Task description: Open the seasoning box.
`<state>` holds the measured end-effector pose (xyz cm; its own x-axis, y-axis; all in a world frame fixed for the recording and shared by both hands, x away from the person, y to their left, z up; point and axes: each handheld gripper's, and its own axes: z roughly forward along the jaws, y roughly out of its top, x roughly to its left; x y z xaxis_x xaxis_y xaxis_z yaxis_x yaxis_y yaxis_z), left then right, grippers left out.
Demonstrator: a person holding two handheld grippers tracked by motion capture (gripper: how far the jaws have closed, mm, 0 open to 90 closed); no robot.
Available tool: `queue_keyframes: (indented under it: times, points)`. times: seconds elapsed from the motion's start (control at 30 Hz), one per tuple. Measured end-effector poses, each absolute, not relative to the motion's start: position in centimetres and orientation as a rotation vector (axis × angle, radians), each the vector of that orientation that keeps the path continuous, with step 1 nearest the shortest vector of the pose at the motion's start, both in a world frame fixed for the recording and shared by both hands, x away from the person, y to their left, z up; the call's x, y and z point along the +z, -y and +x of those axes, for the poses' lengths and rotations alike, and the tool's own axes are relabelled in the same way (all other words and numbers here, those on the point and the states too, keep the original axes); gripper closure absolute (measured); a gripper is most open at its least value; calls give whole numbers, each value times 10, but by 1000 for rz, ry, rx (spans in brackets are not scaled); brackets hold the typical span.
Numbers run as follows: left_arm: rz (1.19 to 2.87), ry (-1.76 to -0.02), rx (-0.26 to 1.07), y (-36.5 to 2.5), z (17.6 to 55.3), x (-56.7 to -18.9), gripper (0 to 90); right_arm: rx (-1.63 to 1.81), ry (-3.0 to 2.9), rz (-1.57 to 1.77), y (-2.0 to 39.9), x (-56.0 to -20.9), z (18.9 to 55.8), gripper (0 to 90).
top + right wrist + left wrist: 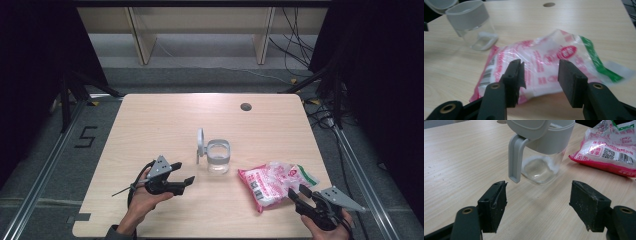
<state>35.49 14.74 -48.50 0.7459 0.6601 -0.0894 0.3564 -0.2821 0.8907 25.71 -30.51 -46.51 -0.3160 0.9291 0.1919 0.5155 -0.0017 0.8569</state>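
Note:
A clear jar with a grey collar stands mid-table, its grey lid flipped up on the left side. My left gripper rests just left of it, open and empty; the left gripper view has the jar right ahead of the gripper. A pink, white and green plastic bag lies to the right of the jar. My right gripper is at the bag's near right corner, jaws apart. In the right gripper view the bag lies just beyond the gripper, and the pads are not pressing it.
A grey round grommet sits near the table's far edge. The wooden table has bare surface at the left and back. Dark stands and cables surround it on the floor, with a "5" mark at the left.

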Motion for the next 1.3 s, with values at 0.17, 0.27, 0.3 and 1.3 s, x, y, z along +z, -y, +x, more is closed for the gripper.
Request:
queue_keyframes:
  times: [0.17,0.27,0.3,1.3]
  points:
    - [1898,-802,360,-148,354,-487,288,1201,-1831,1581,314,-471,251,493]
    - [1903,-807,351,-147,354,-489,287,1191,-1840,1575,315,-479,252,467]
    - [1903,-807,351,-147,354,-489,287,1191,-1840,1575,315,-479,252,467]
    - [1935,-785,358,-146,356,-492,285,1237,-1896,1700,311,-501,311,480]
